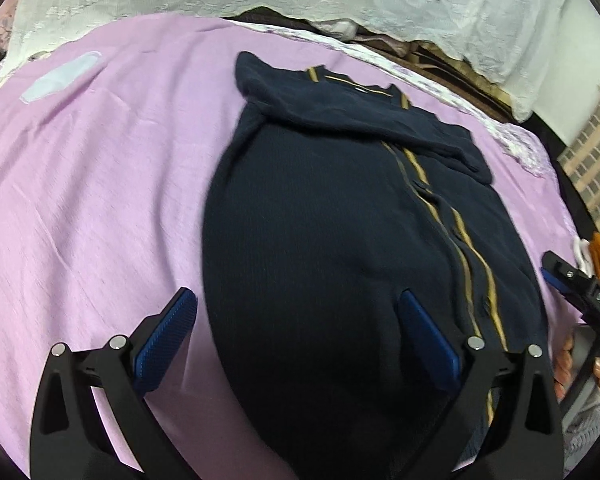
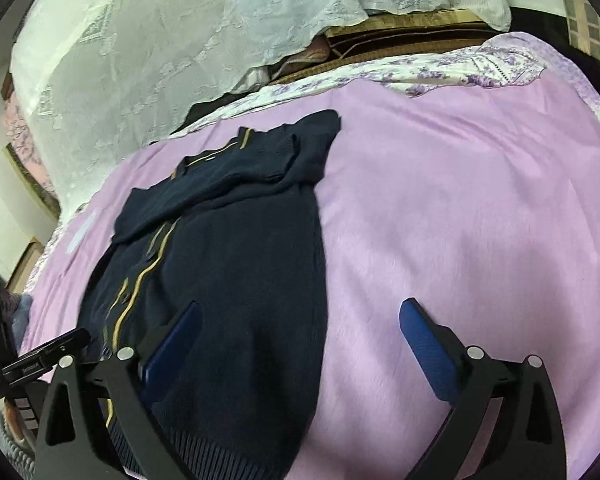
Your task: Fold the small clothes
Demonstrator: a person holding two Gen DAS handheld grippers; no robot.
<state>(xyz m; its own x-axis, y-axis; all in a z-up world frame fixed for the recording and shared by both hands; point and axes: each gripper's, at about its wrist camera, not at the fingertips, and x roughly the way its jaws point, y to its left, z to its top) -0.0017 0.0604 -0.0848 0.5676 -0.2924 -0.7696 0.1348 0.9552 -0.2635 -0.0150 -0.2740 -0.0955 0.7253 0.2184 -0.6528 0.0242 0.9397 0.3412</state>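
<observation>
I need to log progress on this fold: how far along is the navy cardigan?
Done: the navy cardigan lies flat on the purple sheet, both sleeves folded across its chest. In hand: nothing; the left gripper and right gripper hover open over the hem corners. Left: folding the hem up toward the collar.

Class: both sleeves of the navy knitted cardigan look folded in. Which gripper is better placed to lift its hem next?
Probably the left gripper: its open fingers straddle the navy knitted cardigan's left edge.
</observation>
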